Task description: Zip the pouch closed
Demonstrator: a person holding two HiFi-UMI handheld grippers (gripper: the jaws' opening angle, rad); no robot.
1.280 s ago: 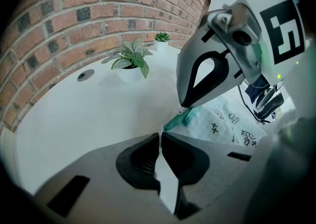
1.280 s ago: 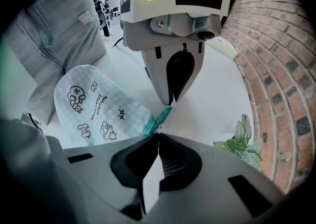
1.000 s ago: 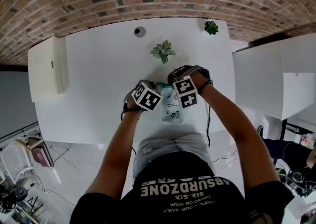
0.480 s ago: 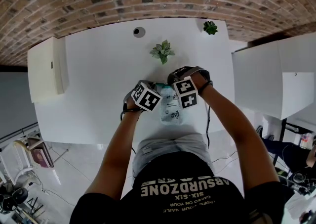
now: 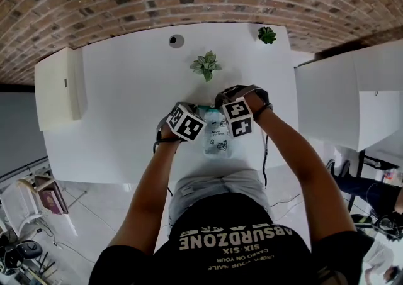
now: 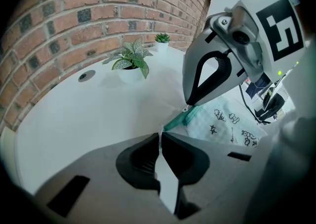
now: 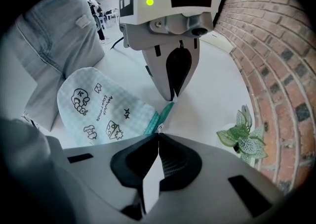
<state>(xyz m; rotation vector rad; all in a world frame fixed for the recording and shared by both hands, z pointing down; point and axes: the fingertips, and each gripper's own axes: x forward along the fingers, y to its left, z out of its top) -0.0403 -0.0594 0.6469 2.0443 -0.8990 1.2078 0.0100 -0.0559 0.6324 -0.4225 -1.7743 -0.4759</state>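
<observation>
lying on the white table (image 5: pixel 126 89), the soft checked pouch (image 5: pixel 217 134) shows black doodles and a teal zipper (image 7: pixel 162 115); left gripper (image 6: pixel 160 134) and right gripper (image 7: pixel 158 134) pinch shut, seemingly on it.

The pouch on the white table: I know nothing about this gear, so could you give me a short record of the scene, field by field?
Pouch: pouch, pale checked cloth with small drawings, lying on the table
Zipper: teal zipper along one edge, between the two grippers
Left gripper: left gripper, jaws together, pinching one end of the teal zipper
Right gripper: right gripper, jaws together on the teal zipper, seemingly at its pull
Nearby: leafy plant; smaller plant at the far corner
</observation>
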